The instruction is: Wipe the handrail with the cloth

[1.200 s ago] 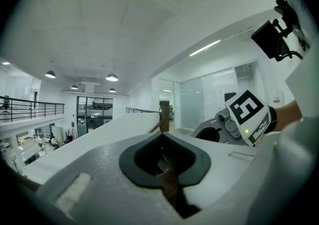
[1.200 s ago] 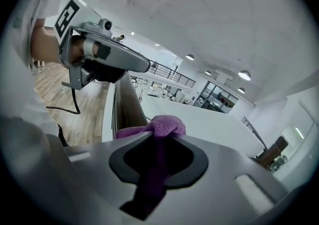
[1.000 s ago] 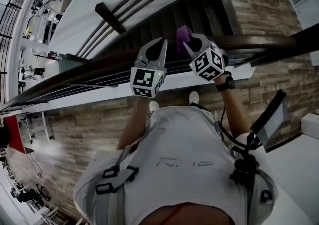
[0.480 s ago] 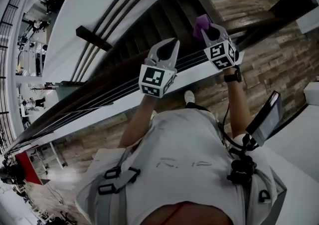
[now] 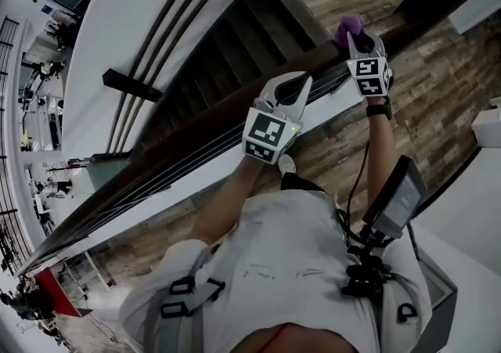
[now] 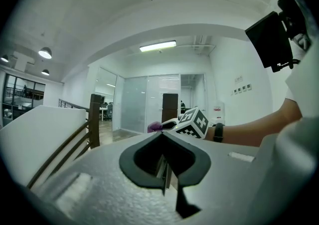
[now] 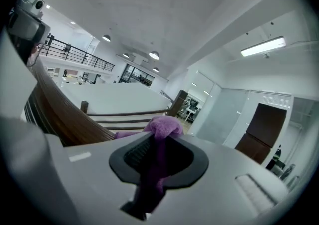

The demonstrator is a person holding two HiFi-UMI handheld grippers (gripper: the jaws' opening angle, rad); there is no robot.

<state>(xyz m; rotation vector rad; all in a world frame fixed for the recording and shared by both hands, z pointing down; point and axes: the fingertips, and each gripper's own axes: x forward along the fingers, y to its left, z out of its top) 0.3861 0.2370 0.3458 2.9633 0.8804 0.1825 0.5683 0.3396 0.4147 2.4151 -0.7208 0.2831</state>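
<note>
Pinching the cloth (image 5: 348, 28) at the handrail (image 5: 180, 144) with right gripper (image 5: 356, 35), left gripper (image 5: 293, 81) pressed together, empty; best dragged flat, steadily.

The person is wearing a white T-shirt (image 5: 290, 250), grey harness straps (image 5: 184, 300) and a black wristwatch (image 5: 381, 109). The left tool (image 5: 305, 77) and right tool (image 5: 354, 37) are showing pale grey shells, each carrying a black-and-white marker cube (image 5: 270, 134). A black cable (image 5: 357, 183) is hanging beside a dark screen (image 5: 395, 199).
</note>
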